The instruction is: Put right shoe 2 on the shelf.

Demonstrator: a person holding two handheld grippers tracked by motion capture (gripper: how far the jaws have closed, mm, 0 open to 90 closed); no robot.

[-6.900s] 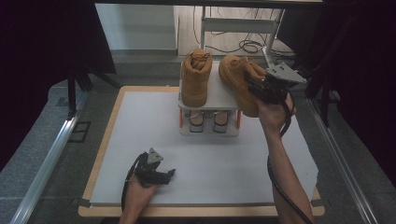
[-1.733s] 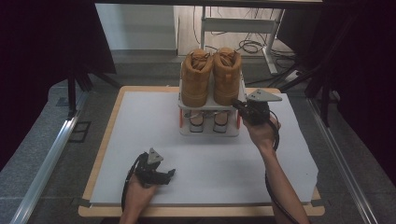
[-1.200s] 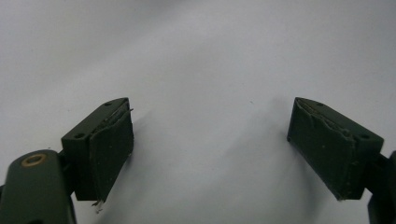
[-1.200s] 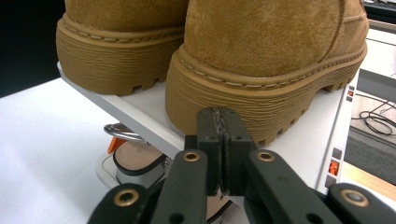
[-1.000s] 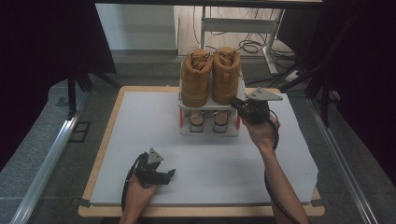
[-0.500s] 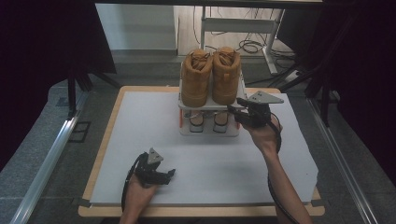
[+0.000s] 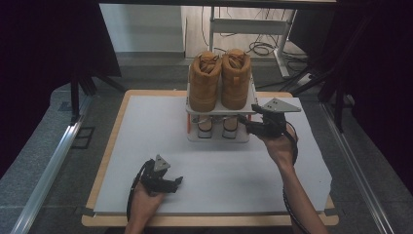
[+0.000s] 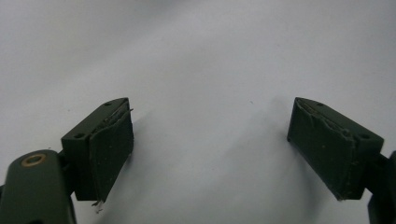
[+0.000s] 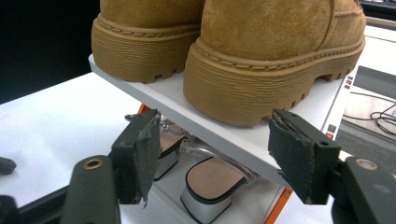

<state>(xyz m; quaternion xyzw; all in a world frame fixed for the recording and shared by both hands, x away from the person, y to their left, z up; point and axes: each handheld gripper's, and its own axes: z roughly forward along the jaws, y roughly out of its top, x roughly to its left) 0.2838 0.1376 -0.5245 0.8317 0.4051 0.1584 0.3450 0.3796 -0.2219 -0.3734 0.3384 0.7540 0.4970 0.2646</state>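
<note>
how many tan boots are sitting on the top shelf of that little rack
2. The left boot and the right boot stand side by side, touching, on the rack's top shelf. Other footwear sits on the lower shelf, partly hidden.

The left hand comes in from the bottom of the high view, a bit left of the middle. It holds the left tool low and flat, with the tip facing right. In the left gripper view its two black jaws stand far apart with nothing between them.

The right arm reaches up from the bottom right. The right hand holds the right tool facing left. Its jaws have just been opening and now stand wide, holding nothing.
</note>
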